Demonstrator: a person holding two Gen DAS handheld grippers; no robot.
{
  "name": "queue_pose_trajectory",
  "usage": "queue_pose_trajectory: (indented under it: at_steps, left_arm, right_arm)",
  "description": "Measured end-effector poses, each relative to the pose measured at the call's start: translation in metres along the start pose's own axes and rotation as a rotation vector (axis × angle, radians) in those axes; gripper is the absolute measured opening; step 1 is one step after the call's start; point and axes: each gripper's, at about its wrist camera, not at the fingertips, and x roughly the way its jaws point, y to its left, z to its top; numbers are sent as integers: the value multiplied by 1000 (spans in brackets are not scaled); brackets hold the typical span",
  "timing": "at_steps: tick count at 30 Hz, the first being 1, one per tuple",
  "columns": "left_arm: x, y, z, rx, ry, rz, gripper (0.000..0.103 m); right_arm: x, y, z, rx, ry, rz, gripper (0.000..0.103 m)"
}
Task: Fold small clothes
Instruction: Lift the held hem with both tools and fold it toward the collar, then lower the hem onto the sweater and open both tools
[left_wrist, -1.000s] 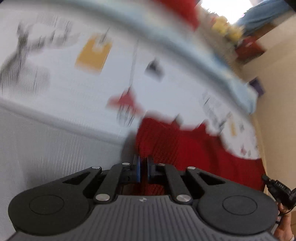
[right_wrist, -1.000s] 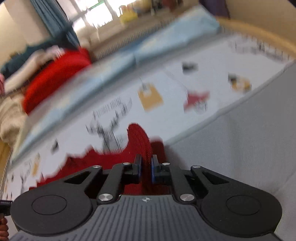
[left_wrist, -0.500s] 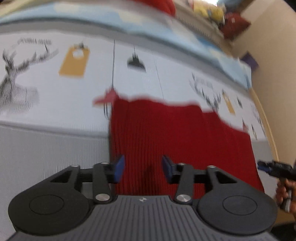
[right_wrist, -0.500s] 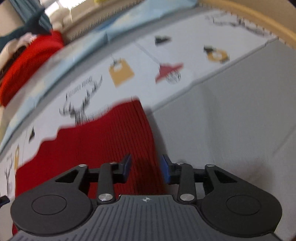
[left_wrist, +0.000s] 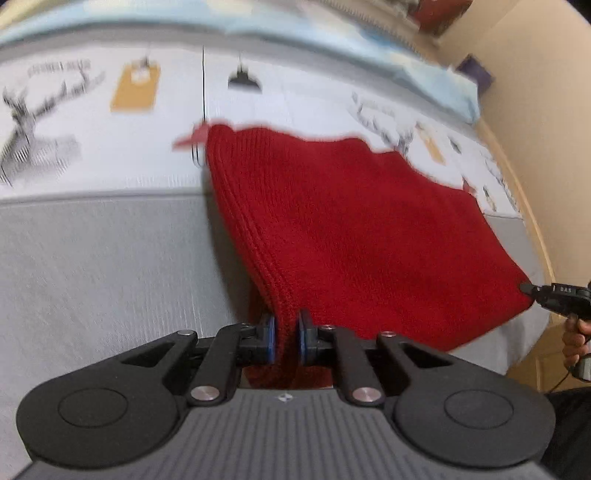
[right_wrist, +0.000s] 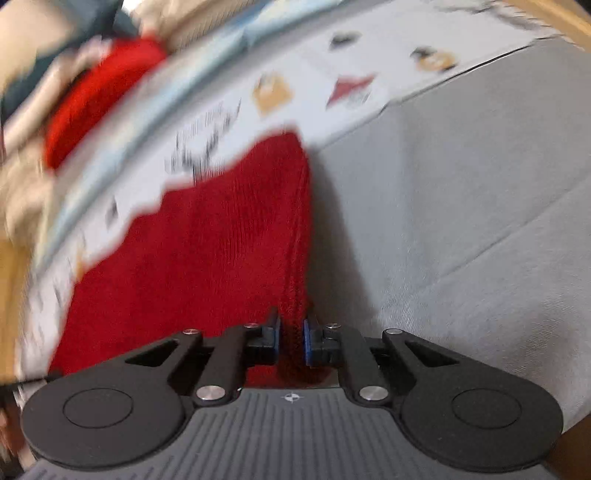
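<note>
Grey bedding (left_wrist: 92, 258) underlies red knit (left_wrist: 351, 229), both claws pinching it.

mat prints (left_wrist: 40, 155): motion-smeared, lettering unreadable
red cloth (left_wrist: 362, 236): near corner hidden between left tool (left_wrist: 284, 341) pads
right tool (left_wrist: 557, 297): cut off by left view's edge
background pile (right_wrist: 92, 96): blurred, items indistinct
hand (left_wrist: 576, 339): partly out of frame

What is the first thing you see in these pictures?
A big red knitted cloth spread on the bed, over the grey sheet and the white cover with deer drawings. The left gripper and the right gripper each pinch one near corner of it.
</note>
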Motion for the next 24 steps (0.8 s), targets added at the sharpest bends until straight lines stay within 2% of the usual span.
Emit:
queue_pose_trajectory:
  at_steps: [2, 3, 4, 5, 7, 9, 11, 13, 15, 16, 17, 18, 20, 22, 24]
  left_arm:
    - [19, -1, -12, 41, 85, 104, 14]
    - [33, -1, -20, 53, 158, 164, 15]
    - [38, -4, -24, 73, 195, 200, 19]
    - [35, -9, -25, 96, 189, 215, 19]
    - [9, -29, -23, 171, 85, 243, 19]
    - [-13, -47, -25, 228, 11, 213, 24]
    - [-13, -58, -31, 250, 6, 174, 24]
    - [9, -56, -42, 258, 60, 166, 24]
    - [42, -43, -53, 227, 191, 211, 24]
    - [53, -40, -56, 234, 228, 241, 24]
    - [53, -42, -56, 249, 217, 246, 23]
    - [49, -45, -53, 255, 193, 247, 24]
    - [31, -49, -49, 244, 114, 223, 30]
    - [18, -49, -48, 226, 57, 193, 33]
    - [20, -45, -46, 207, 61, 207, 34]
  right_arm:
    - [3, 2, -5, -27, 14, -51, 11]
    - [12, 4, -11, -59, 61, -94, 12]
    - [24, 7, -18, -94, 121, -138, 13]
    - [32, 8, -24, -121, 163, -182, 16]
    - [28, 10, -24, -122, 128, -221, 18]
    - [8, 22, -22, -159, 12, -217, 19]
    - [-5, 35, -24, -227, -63, -178, 21]
    - [-1, 40, -29, -248, -37, -108, 21]
    - [21, 38, -37, -257, 70, -144, 21]
    - [33, 37, -43, -275, 130, -183, 21]
    - [40, 37, -48, -304, 165, -217, 19]
    - [39, 41, -50, -335, 152, -235, 19]
    - [21, 55, -47, -368, 48, -218, 22]
    - [1, 64, -45, -385, -47, -156, 28]
    - [5, 60, -48, -388, -33, -191, 34]
